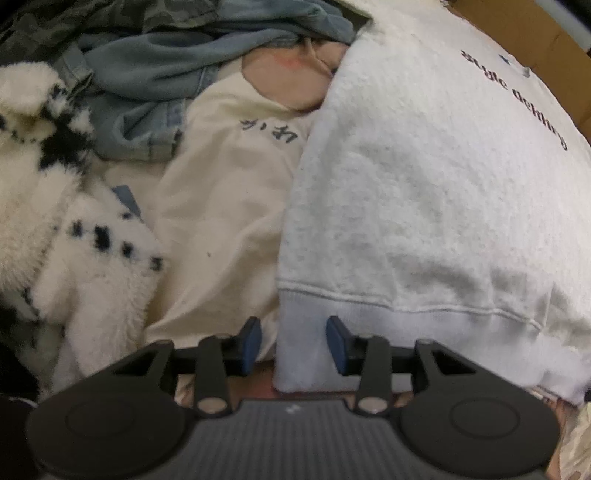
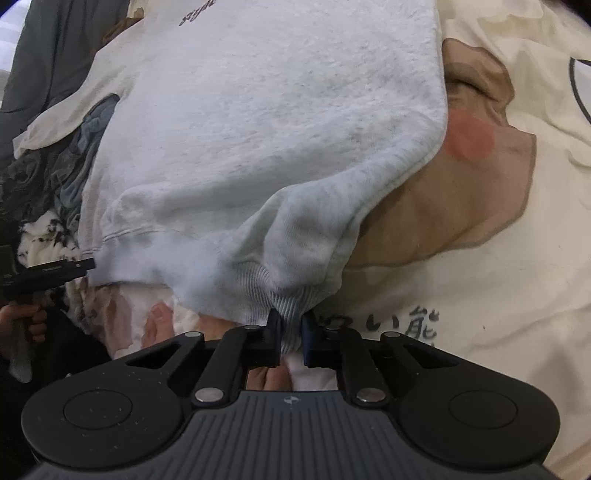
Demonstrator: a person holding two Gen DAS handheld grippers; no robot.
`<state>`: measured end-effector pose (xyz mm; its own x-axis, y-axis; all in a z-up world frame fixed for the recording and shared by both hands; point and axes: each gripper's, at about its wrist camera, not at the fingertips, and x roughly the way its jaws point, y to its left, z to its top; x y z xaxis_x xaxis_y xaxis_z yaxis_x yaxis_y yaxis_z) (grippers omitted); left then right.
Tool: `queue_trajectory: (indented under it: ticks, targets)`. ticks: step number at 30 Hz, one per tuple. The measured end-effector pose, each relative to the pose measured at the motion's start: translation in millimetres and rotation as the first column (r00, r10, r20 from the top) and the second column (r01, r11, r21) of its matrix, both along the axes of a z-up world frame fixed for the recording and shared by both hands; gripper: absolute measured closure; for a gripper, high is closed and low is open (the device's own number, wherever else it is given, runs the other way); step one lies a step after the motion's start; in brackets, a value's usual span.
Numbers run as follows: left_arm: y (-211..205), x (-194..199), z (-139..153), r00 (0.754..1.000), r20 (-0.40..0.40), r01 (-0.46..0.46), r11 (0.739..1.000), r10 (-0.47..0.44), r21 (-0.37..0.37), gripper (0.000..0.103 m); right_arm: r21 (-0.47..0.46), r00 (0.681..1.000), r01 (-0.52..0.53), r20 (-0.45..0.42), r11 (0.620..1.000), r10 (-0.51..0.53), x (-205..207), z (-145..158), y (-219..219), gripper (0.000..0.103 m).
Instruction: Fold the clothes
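A white fleecy sweatshirt (image 1: 424, 192) with dark lettering lies spread over a pile of clothes; it also shows in the right wrist view (image 2: 266, 122). My left gripper (image 1: 293, 345) is open, its blue pads either side of the ribbed hem corner, not closed on it. It appears from the side in the right wrist view (image 2: 79, 265) at the hem's left end. My right gripper (image 2: 291, 326) is shut on the bunched ribbed hem (image 2: 291, 299) at the other corner.
A cream shirt (image 2: 480, 277) with a tan and red print and dark characters lies under the sweatshirt. A fluffy white and black garment (image 1: 62, 206), blue denim (image 1: 147, 85) and camouflage cloth (image 1: 110, 18) lie at left. A cardboard box (image 1: 535, 37) stands at far right.
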<state>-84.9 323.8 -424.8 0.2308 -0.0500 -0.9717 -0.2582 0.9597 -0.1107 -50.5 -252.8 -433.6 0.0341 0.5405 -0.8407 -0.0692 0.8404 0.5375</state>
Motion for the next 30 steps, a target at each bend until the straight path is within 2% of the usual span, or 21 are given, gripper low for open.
queue_trajectory:
  ticks: [7,11,12,16,17,26,27,30]
  targets:
    - [-2,-9,-3,1.0,0.007,-0.02,0.999,0.02,-0.027,0.061,0.024,0.999,-0.036,-0.035,0.999,0.036,-12,25,-13,0.097]
    - [-4,-14,-4,0.999,0.014,-0.03,0.999,0.03,-0.029,0.061,0.01,0.997,-0.041,-0.062,0.999,0.042,-20,25,-17,0.097]
    - [-4,-16,-3,0.999,0.019,-0.031,0.999,0.031,-0.03,0.063,0.002,0.997,-0.034,-0.068,0.999,0.034,-21,24,-19,0.097]
    - [-7,-21,7,0.999,0.032,-0.013,1.0,0.014,-0.011,0.094,0.005,0.997,-0.008,-0.081,1.0,0.008,-24,22,-24,0.097]
    - [-6,-23,11,0.999,0.037,-0.008,1.0,0.008,-0.011,0.096,0.008,0.997,-0.01,-0.077,1.0,0.011,-24,24,-25,0.097]
    - [3,-24,70,0.995,0.047,0.089,0.995,-0.087,-0.037,0.099,0.017,0.995,-0.05,-0.083,0.999,0.052,-20,46,-29,0.097]
    - [4,-10,71,0.995,0.042,0.094,0.995,-0.093,-0.039,0.099,0.009,0.995,-0.054,-0.087,0.998,0.055,-19,46,-30,0.097]
    - [0,-6,71,0.993,0.017,0.114,0.993,-0.114,-0.038,0.099,-0.013,0.993,-0.051,-0.108,0.999,0.049,-19,39,-36,0.097]
